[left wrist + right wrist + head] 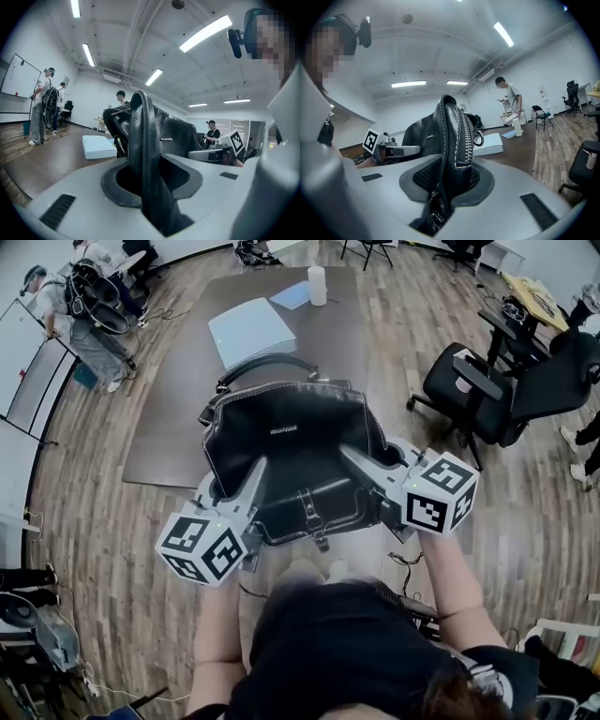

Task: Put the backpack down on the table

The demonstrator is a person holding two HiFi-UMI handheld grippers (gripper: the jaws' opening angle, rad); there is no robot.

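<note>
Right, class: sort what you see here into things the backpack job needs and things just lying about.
Job in hand: backpack, left gripper, right gripper, table.

Lying about: pale box, white cylinder, blue sheet, office chair.

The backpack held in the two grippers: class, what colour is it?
Black all over, with a glossy leather look. The backpack shows best in the head view.
</note>
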